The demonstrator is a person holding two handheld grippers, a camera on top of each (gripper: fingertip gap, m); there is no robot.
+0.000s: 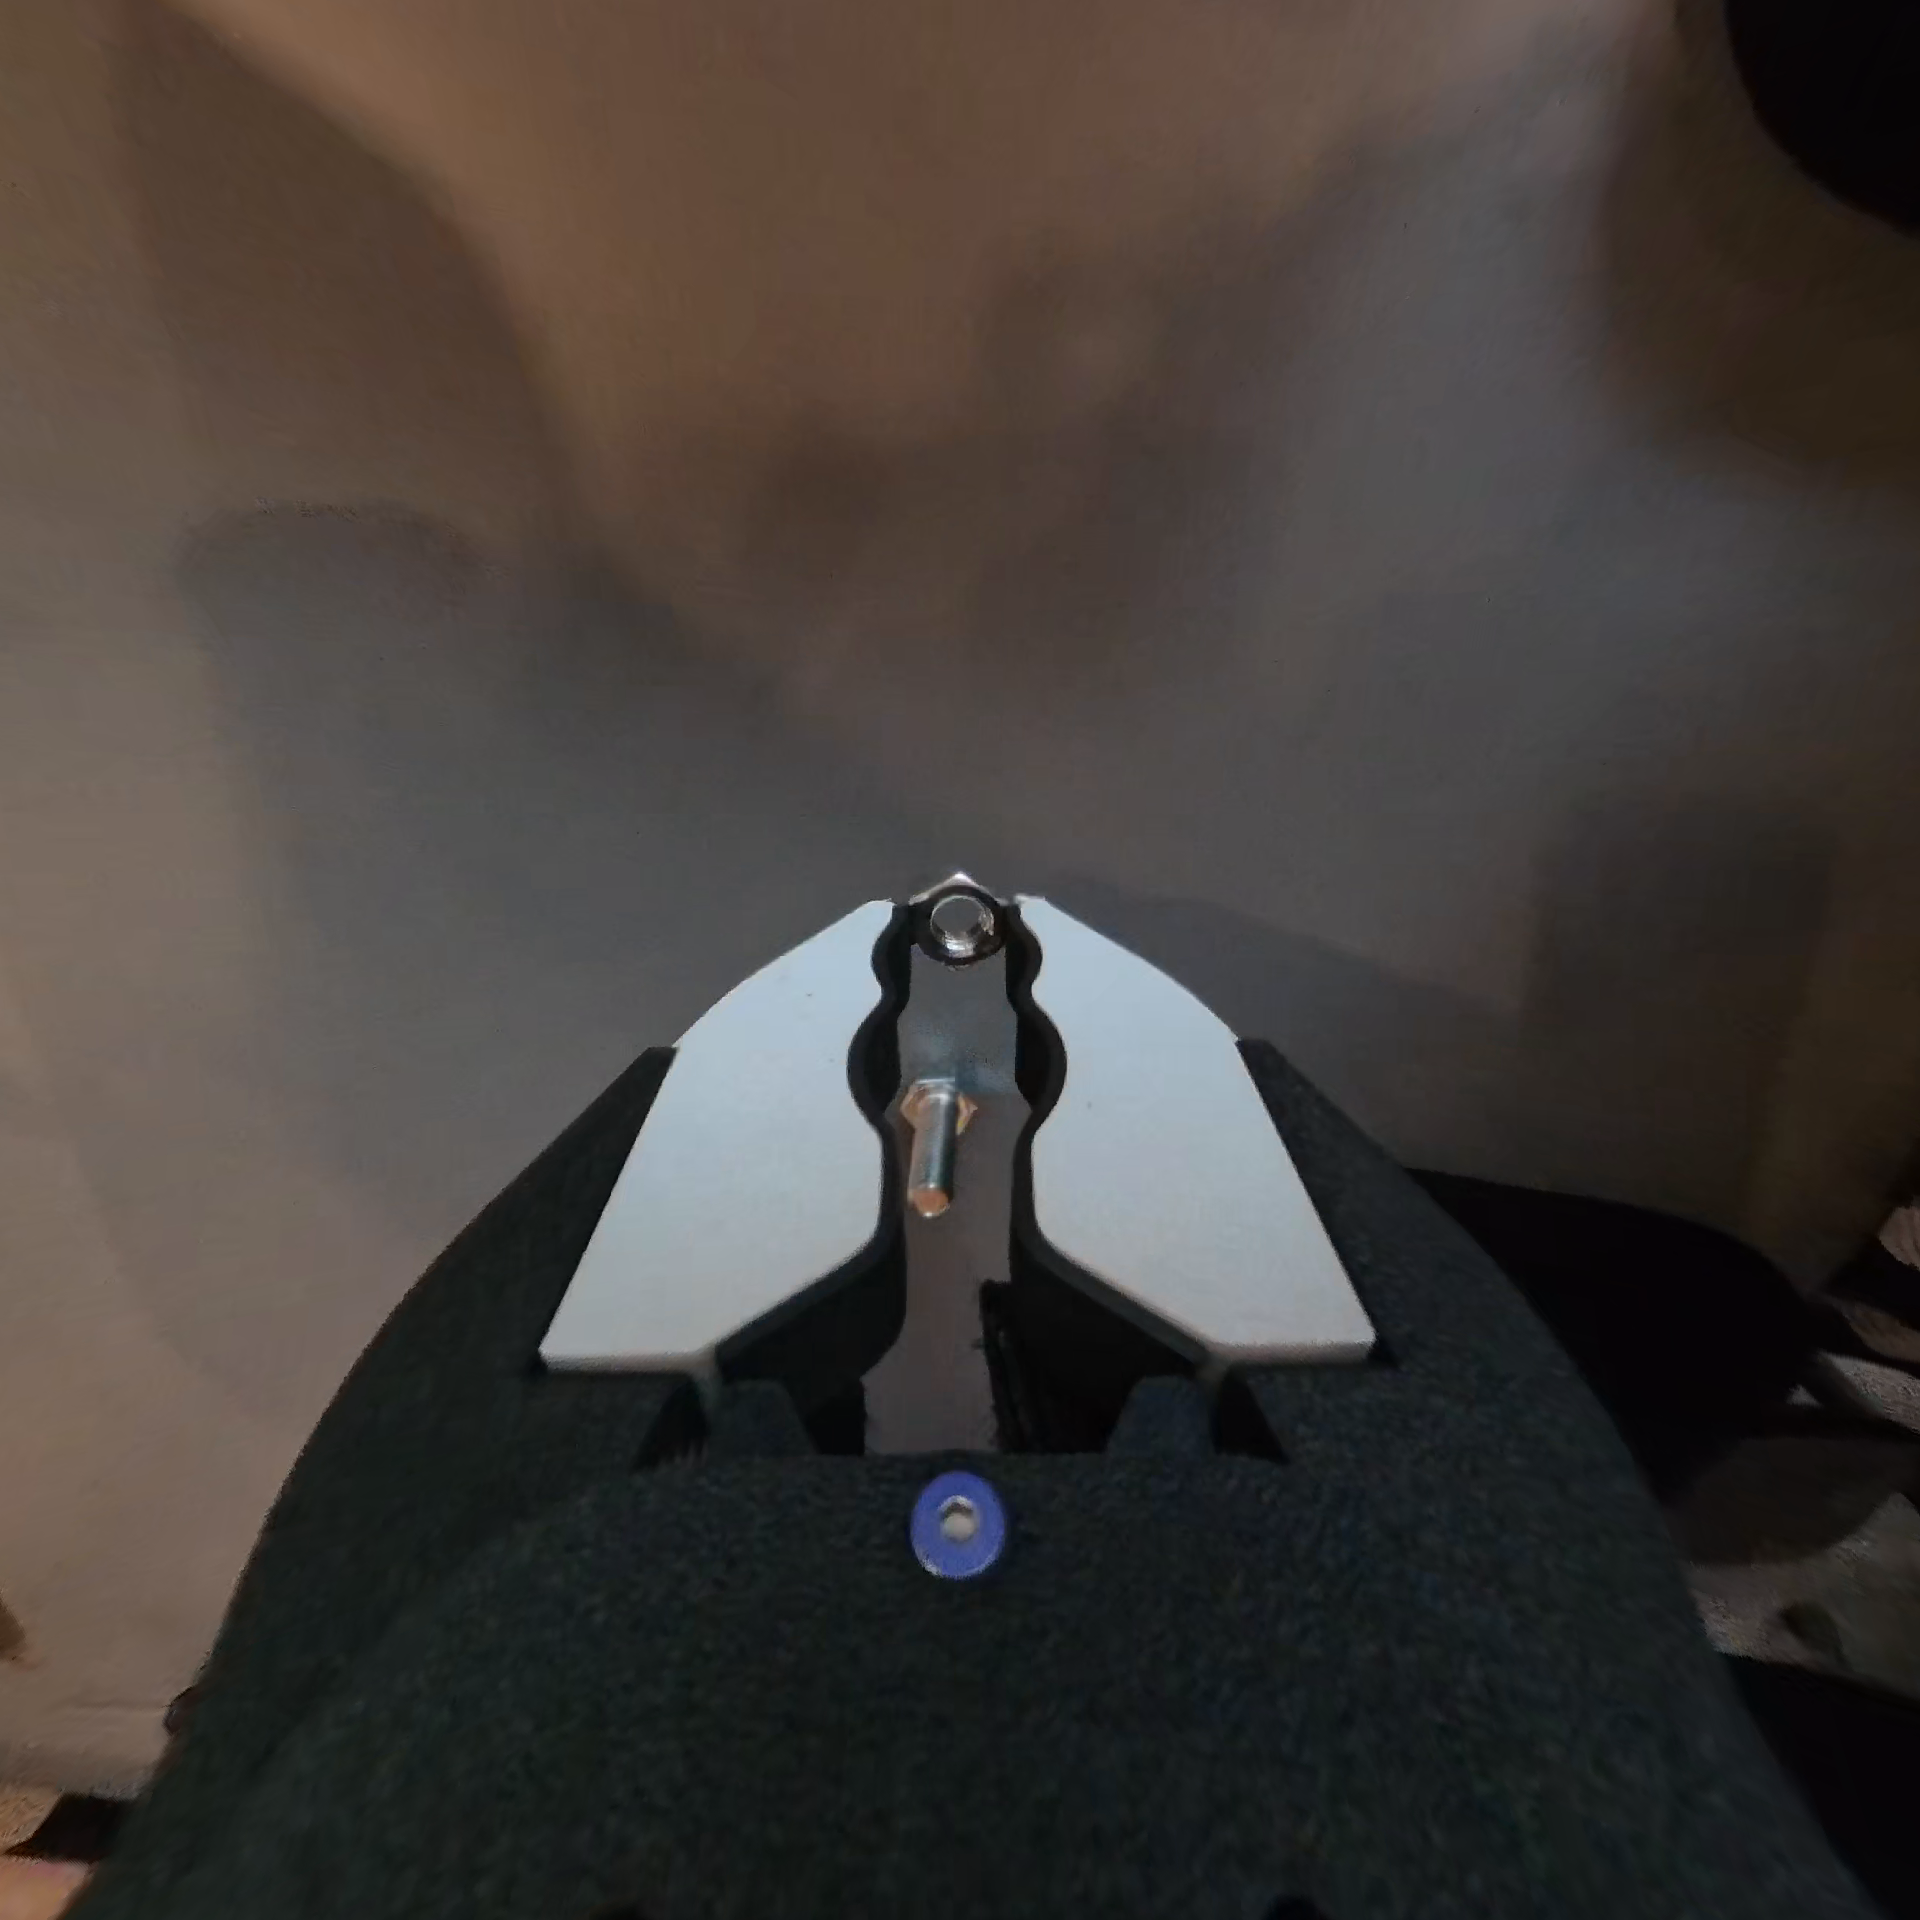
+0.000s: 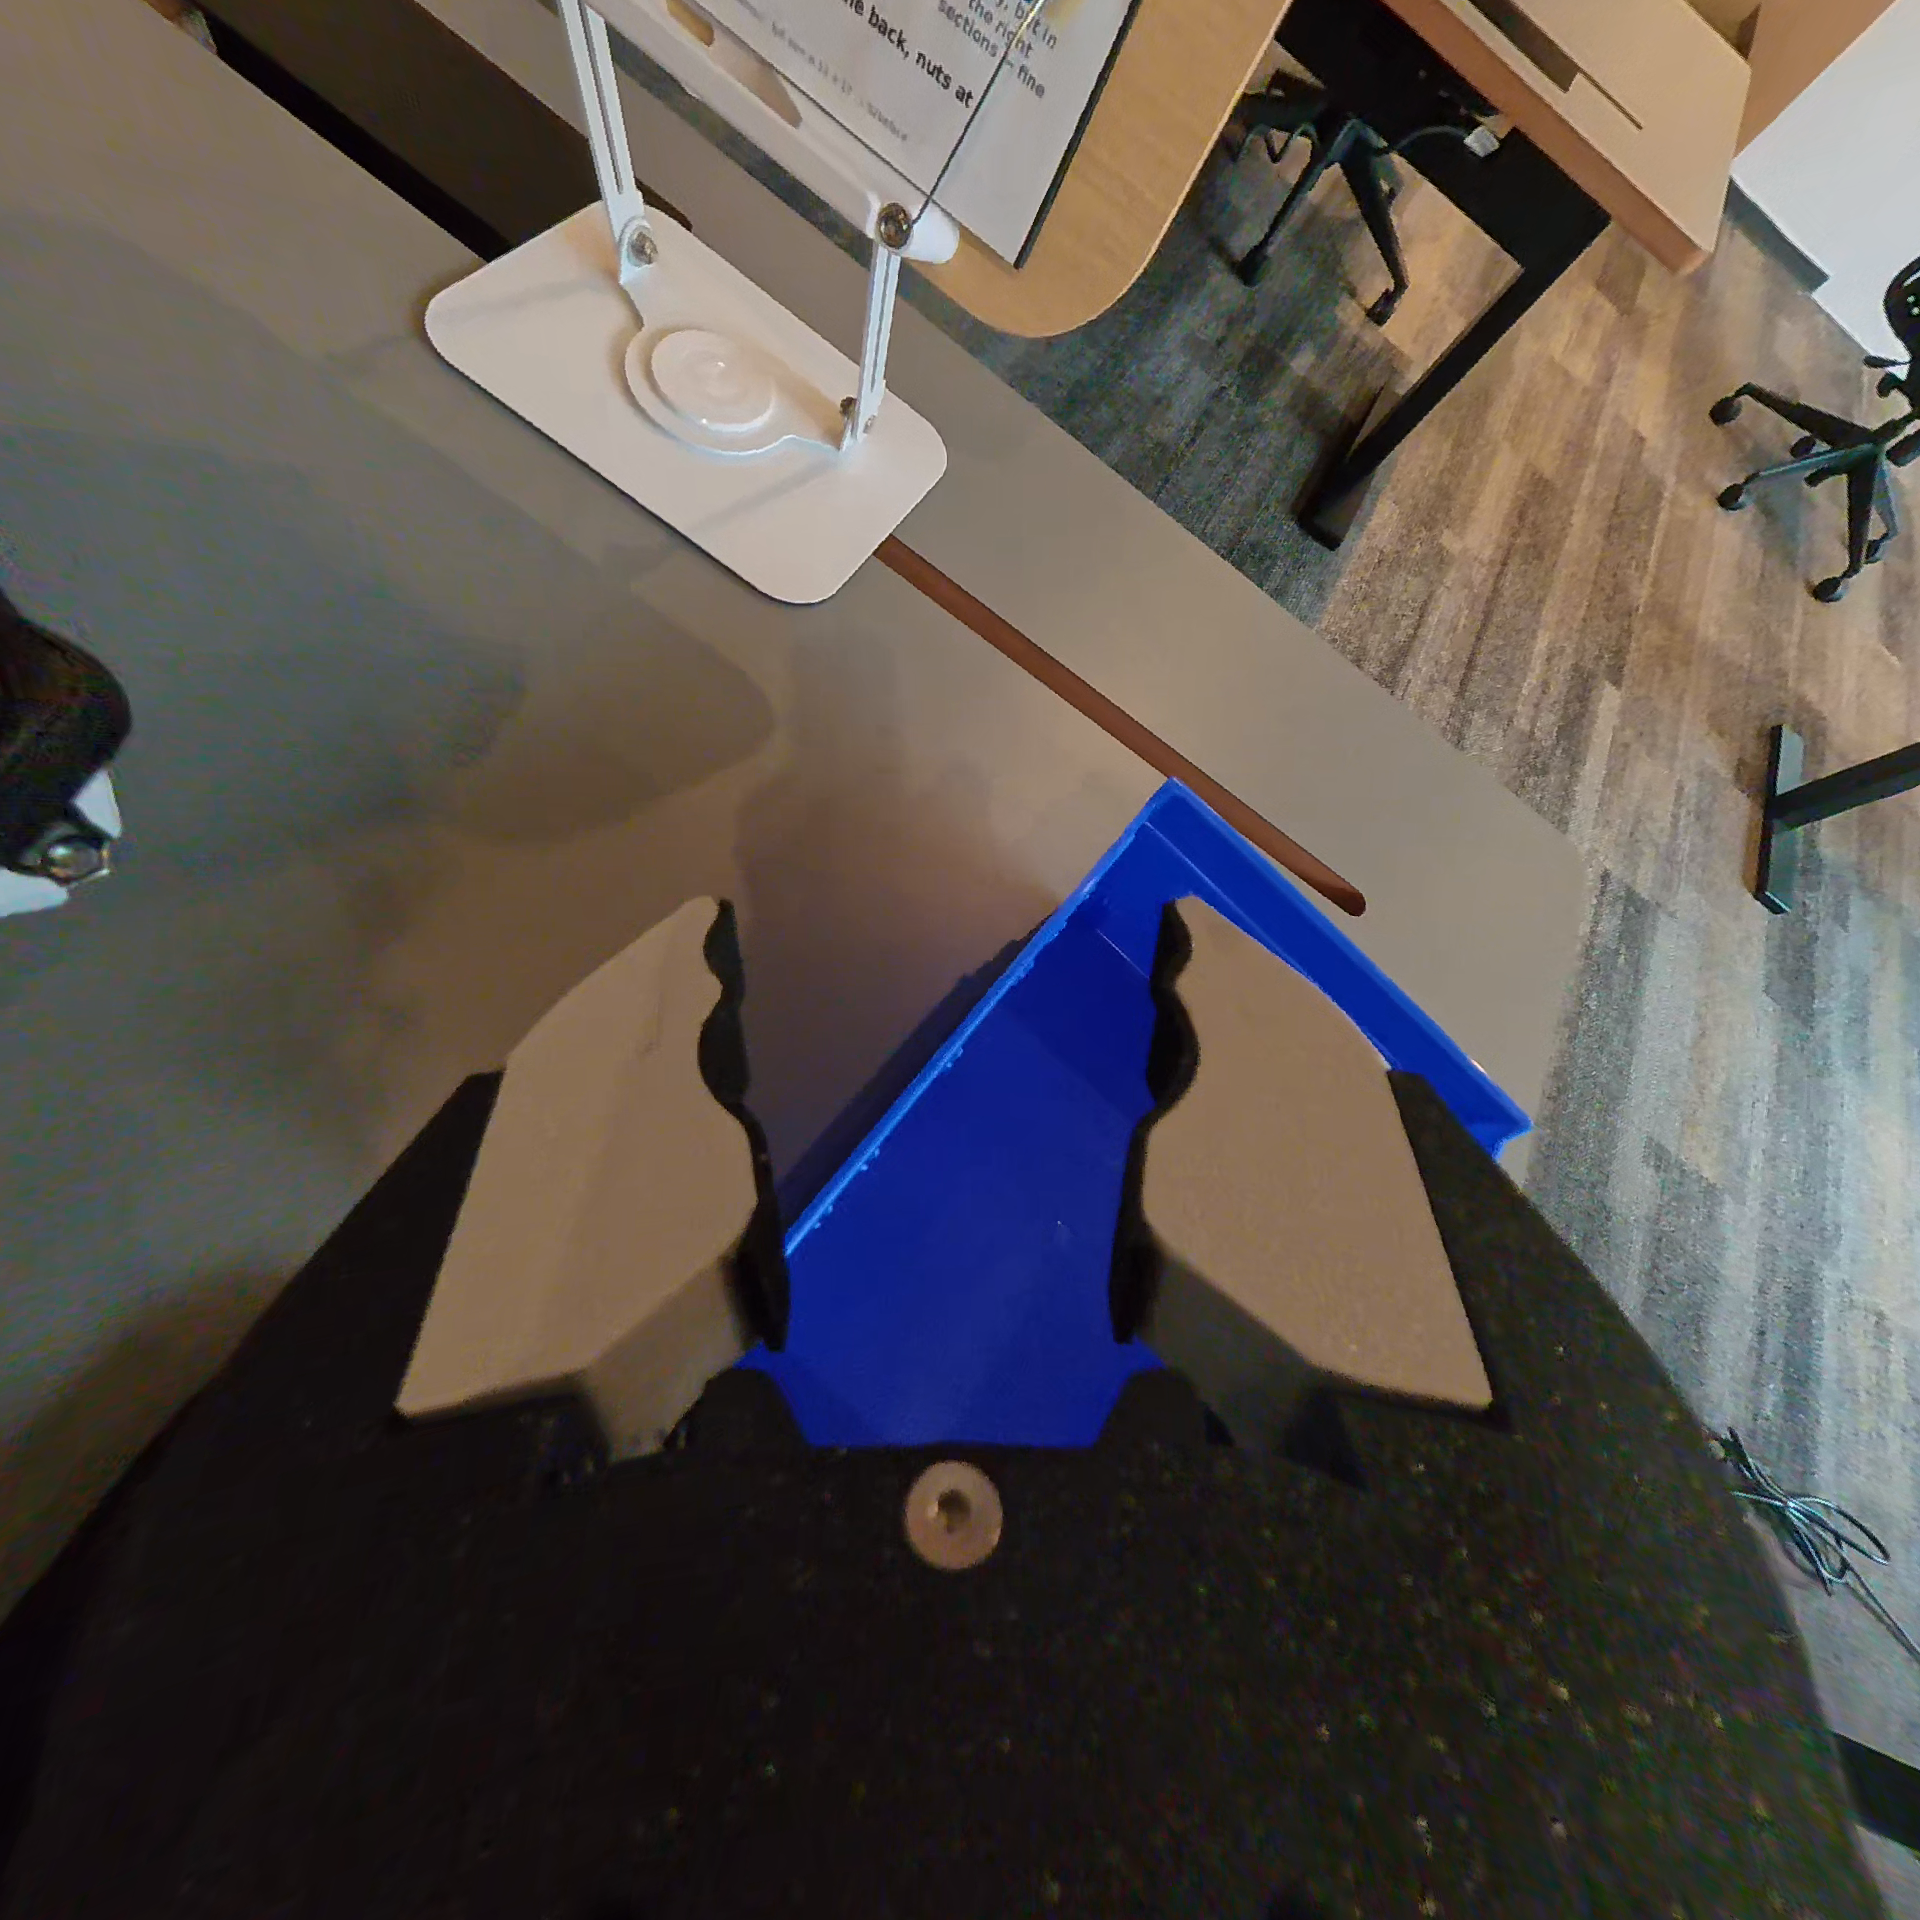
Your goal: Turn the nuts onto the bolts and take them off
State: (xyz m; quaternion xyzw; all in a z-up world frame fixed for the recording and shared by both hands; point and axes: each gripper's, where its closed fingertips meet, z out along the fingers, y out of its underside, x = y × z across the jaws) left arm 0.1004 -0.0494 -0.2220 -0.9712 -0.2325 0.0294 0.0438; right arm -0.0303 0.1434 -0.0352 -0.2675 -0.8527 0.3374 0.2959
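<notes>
Grey worktop (image 2: 312,520): left gripper (image 1: 961,925) fingers clamp a silver hex nut (image 1: 961,928); right gripper (image 2: 951,1101) gapes empty over a blue plastic bin (image 2: 966,1247) at 6 o'clock, likely seeking a bolt.

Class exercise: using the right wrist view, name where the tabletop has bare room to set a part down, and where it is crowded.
Bare tabletop lies between the white stand base, the blue bin and the left gripper at the left edge. It is crowded at the near right, where the open right gripper hangs over the bin.
</notes>
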